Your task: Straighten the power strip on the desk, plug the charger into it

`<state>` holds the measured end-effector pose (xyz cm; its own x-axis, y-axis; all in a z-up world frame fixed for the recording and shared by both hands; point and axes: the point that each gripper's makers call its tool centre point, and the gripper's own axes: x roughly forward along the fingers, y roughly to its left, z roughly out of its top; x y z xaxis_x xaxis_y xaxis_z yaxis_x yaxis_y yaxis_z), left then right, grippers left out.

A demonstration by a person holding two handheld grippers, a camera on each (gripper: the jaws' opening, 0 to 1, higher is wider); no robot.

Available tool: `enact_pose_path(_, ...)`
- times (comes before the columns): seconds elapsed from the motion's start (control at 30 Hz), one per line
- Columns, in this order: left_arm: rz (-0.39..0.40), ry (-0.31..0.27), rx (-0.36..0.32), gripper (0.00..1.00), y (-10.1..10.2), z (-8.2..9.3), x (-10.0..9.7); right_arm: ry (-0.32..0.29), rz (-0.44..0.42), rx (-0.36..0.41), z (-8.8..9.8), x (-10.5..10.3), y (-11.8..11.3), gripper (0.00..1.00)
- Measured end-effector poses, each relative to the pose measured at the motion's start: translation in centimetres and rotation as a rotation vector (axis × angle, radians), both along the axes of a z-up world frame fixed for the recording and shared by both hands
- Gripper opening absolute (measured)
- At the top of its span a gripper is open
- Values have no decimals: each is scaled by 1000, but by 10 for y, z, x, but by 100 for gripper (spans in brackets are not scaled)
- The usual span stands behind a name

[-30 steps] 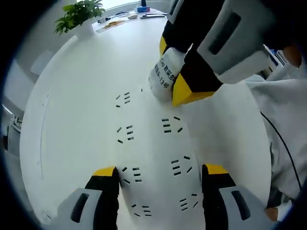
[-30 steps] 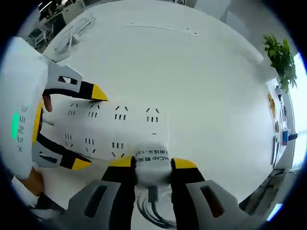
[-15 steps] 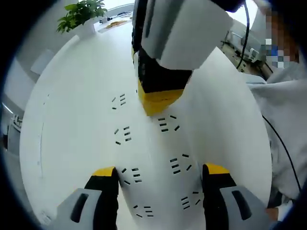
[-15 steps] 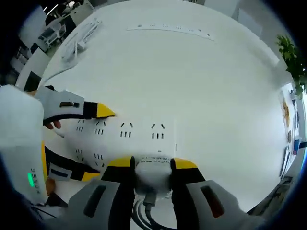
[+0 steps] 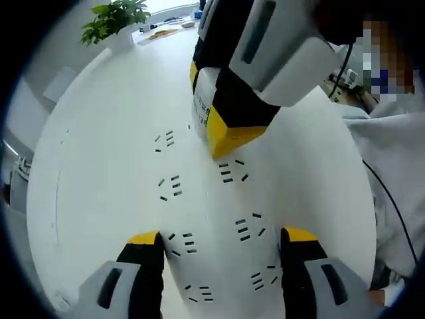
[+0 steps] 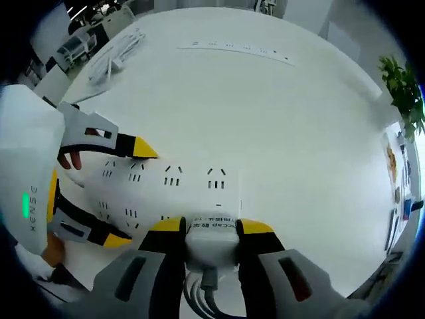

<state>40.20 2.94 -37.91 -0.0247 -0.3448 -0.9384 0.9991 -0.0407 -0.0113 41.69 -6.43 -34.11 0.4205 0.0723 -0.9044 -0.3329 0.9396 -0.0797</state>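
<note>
A white power strip (image 5: 206,199) with several sockets lies on the white desk (image 5: 99,133). My left gripper (image 5: 222,238) is shut on it, one yellow-tipped jaw against each long side. In the right gripper view the left gripper (image 6: 129,195) grips the left end of the power strip (image 6: 192,179). My right gripper (image 6: 211,227) is shut on a white charger (image 6: 212,234) with a printed label, its cable trailing back toward the camera. The charger (image 5: 200,113) hangs just above the strip's far end, held by the right gripper (image 5: 211,106); its prongs are hidden.
A potted plant (image 5: 113,20) stands at the desk's far corner beside small items (image 5: 159,30). A second long power strip (image 6: 232,48) and white cables (image 6: 109,53) lie across the desk. A person's white sleeve (image 5: 392,166) is at the right.
The right gripper has swung with the charger over the strip's far end, first covering the sockets, now drawn slightly back and tilted. The left gripper has stayed on the strip.
</note>
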Motion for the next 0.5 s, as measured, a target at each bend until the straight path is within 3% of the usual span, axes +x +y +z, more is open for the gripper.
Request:
enact_pose_path(0.07, 1, 3, -14, 72, 0, 0, 0, -37, 77, -4, 2, 1, 4, 31)
enact_pose_path(0.13, 1, 5, -22, 72, -1, 0, 0, -59, 153, 56, 5, -1, 17, 44)
enact_pose_path(0.2, 2, 5, -25, 72, -1, 0, 0, -71, 57, 107, 11, -3, 16, 48)
enact_pose_path(0.27, 1, 6, -26, 72, -1, 0, 1, -121, 61, 138, 26, -3, 16, 47)
enact_pose_path(0.4, -1, 7, -26, 72, -2, 0, 1, -140, 2, 145, 37, -11, 0, 58)
enact_pose_path(0.5, -5, 9, -29, 73, -2, 0, 2, -137, -31, 125, 35, -15, -11, 56)
